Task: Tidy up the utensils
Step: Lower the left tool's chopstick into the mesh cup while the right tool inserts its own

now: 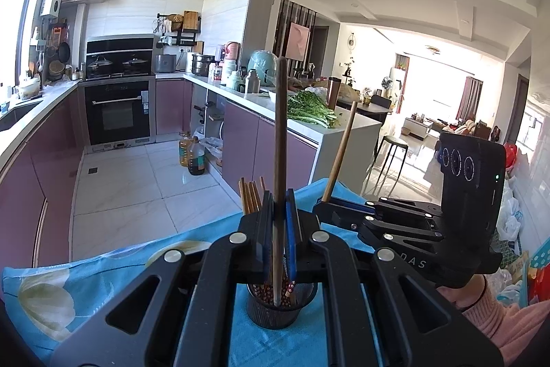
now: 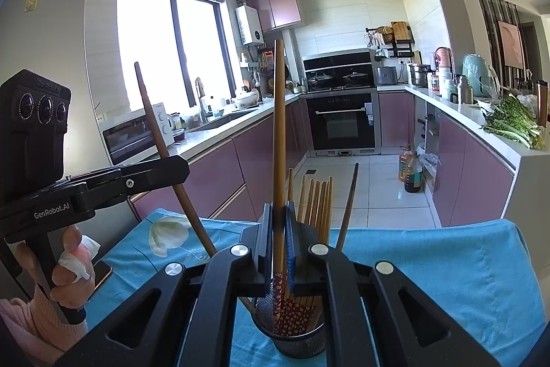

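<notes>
Above the mesh holder (image 2: 292, 332) on the blue-clothed desk (image 2: 429, 263), each hand-held gripper clamps one chopstick — left hand-held gripper (image 1: 277, 226) on a dark one (image 1: 279, 140), right hand-held gripper (image 2: 277, 229) on a lighter one (image 2: 279, 133), both tips at the holder's mouth. Risk, as I judge it: the tilted sticks cross or catch the rim, tipping the holder. Count — two held; roughly eight already standing in one holder.

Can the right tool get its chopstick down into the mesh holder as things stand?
Probably yes. The right tool grips its chopstick upright with the lower end already inside the mesh holder. The left tool stands off to the side, leaving the way free.
</notes>
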The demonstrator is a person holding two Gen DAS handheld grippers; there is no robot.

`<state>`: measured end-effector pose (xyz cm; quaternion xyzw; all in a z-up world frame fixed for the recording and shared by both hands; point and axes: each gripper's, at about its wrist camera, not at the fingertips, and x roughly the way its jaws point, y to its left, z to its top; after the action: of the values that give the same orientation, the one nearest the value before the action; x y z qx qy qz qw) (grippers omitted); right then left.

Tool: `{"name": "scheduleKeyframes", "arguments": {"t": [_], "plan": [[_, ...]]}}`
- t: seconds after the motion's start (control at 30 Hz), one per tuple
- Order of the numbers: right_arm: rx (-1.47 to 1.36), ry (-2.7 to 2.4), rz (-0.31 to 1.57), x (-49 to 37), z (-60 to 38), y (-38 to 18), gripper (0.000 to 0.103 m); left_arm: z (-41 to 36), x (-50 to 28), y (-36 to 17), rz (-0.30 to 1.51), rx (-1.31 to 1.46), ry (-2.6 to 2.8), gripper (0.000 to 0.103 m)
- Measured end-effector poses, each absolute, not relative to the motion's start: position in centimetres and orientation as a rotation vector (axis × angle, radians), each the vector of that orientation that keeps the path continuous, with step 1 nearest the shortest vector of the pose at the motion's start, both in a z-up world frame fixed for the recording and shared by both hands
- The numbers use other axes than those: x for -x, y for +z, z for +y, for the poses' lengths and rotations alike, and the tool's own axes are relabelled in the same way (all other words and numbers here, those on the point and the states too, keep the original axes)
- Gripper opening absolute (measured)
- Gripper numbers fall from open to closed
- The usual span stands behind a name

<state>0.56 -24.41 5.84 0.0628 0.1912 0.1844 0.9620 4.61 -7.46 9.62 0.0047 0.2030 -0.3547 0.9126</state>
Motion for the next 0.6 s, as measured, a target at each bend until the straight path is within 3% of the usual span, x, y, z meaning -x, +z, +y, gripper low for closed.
{"name": "scheduleKeyframes", "arguments": {"t": [0.6], "plan": [[-0.131, 0.372, 0.51, -2.0, -23.8, 2.6, 0.006, -10.3, -5.6, 6.3, 0.522, -0.102, -0.716, 0.008]]}}
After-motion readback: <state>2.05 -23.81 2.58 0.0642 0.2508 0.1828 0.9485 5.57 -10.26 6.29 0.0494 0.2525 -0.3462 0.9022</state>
